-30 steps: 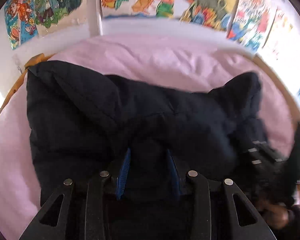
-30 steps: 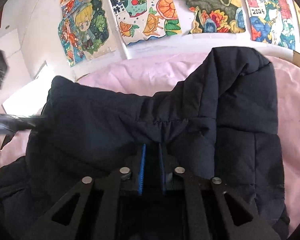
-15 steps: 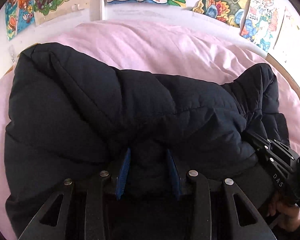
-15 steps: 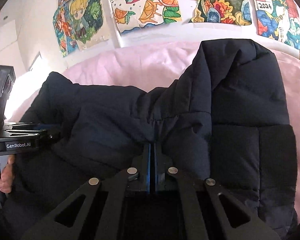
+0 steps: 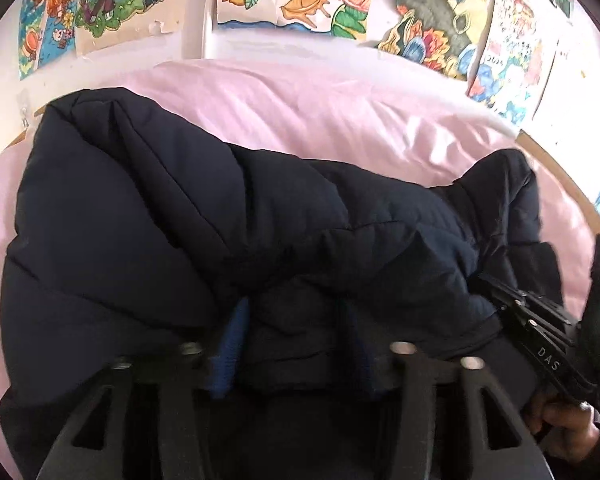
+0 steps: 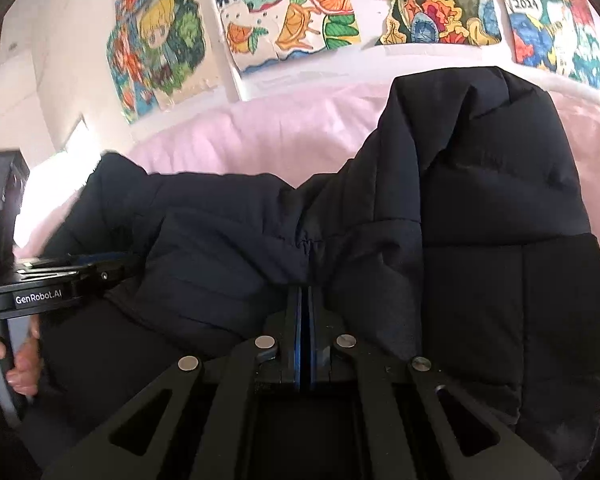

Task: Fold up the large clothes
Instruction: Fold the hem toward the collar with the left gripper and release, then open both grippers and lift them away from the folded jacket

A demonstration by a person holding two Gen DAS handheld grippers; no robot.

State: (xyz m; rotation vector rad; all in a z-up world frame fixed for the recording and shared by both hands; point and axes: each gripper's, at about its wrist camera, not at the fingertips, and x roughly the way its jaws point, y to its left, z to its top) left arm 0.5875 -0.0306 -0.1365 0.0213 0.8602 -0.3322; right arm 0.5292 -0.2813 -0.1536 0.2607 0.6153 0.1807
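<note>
Through the left wrist camera I am looking down my left tongs (image 5: 296,344). Their jaws have just been opening, and now they are standing wide and let go. A puffy fold of the dark blue jacket (image 5: 204,240) is sitting between the blue pads (image 5: 230,344), but I cannot tell if they are pressing on it. The jacket is lying in a bunched heap on the pink bed sheet (image 5: 340,120). There are no boxes or baskets here. Only this view is showing the right tongs (image 5: 516,312) from the side, low on the right, with a hand (image 5: 560,432) holding the handle. It is also showing the wooden bed edge (image 5: 556,168) on the right.

Through the right wrist camera I am looking down my right tongs (image 6: 304,312). They are clenched tight, grasping a pinch of the jacket (image 6: 480,220) right at the tips. One part of the jacket is standing up tall on the right. Only this view is showing the left tongs (image 6: 112,264) from the side, at the left edge, with a white label on them and a hand (image 6: 16,364) below. Bright drawings (image 6: 292,16) are hanging on the wall behind the bed, and I am seeing them in both views.
</note>
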